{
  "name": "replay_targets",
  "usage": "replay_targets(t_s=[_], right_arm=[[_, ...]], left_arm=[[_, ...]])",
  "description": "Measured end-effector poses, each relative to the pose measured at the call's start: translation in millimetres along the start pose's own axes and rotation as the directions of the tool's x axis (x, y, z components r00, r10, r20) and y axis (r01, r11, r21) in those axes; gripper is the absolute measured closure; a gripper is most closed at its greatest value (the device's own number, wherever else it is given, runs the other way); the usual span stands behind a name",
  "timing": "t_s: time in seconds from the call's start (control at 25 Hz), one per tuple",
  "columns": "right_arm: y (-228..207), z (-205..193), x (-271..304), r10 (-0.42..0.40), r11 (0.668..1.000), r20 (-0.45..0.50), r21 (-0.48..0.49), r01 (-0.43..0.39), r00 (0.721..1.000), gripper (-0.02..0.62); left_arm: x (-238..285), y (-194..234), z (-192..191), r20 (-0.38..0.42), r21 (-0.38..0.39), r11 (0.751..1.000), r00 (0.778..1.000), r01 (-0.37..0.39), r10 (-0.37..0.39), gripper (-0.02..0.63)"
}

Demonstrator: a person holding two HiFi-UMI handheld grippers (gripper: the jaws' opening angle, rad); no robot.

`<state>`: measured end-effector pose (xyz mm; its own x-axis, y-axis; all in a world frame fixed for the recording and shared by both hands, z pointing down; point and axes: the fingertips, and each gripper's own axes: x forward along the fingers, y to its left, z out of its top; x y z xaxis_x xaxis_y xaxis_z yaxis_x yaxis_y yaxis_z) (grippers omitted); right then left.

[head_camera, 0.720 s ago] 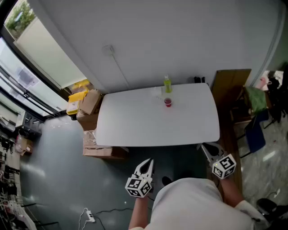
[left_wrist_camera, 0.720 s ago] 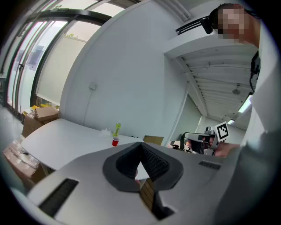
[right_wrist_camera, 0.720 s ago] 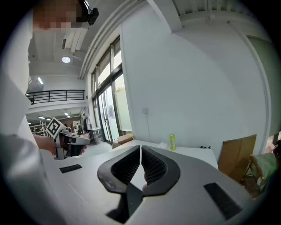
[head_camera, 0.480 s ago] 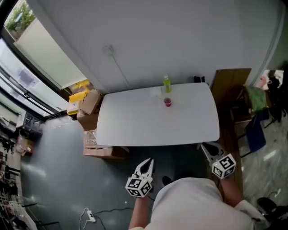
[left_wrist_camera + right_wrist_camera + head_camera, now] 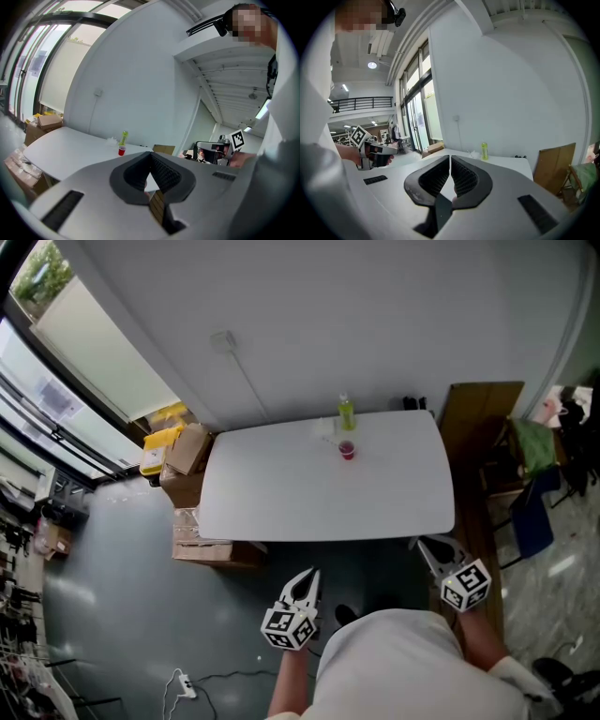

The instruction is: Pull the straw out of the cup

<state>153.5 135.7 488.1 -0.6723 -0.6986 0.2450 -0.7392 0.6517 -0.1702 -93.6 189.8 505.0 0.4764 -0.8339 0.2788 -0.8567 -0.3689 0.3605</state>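
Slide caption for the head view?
The left gripper and right gripper, both shut, hang short of the white table; a red cup and a green bottle stand near its far edge.

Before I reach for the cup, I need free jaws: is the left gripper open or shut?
Shut: the left gripper has its pads together at the tips, nothing between them.

The bench (image 5: 309,493) has a smooth, matt white top, and the little red cup (image 5: 347,450) looks like plastic. Brown cardboard boxes (image 5: 190,454) stand on a sheeny grey floor (image 5: 103,568). The left gripper (image 5: 150,154) and right gripper (image 5: 450,157) are matt grey plastic with ribbed black pads (image 5: 164,171).
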Motion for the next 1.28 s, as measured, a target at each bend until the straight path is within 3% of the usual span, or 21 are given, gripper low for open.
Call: replay_targets(t_s=[0.84, 1.28], right_arm=[[-42, -23, -28, 0.06, 0.998, -0.042, 0.026, -0.059, 0.997, 0.552], [-51, -19, -2, 0.042, 0.999, -0.05, 0.019, -0.041, 0.998, 0.552]], left_arm=[[13, -39, -28, 0.006, -0.035, 0.996, 0.997, -0.078, 0.079, 0.604], [37, -14, -15, 0.017, -0.045, 0.997, 0.998, -0.061, 0.062, 0.604]])
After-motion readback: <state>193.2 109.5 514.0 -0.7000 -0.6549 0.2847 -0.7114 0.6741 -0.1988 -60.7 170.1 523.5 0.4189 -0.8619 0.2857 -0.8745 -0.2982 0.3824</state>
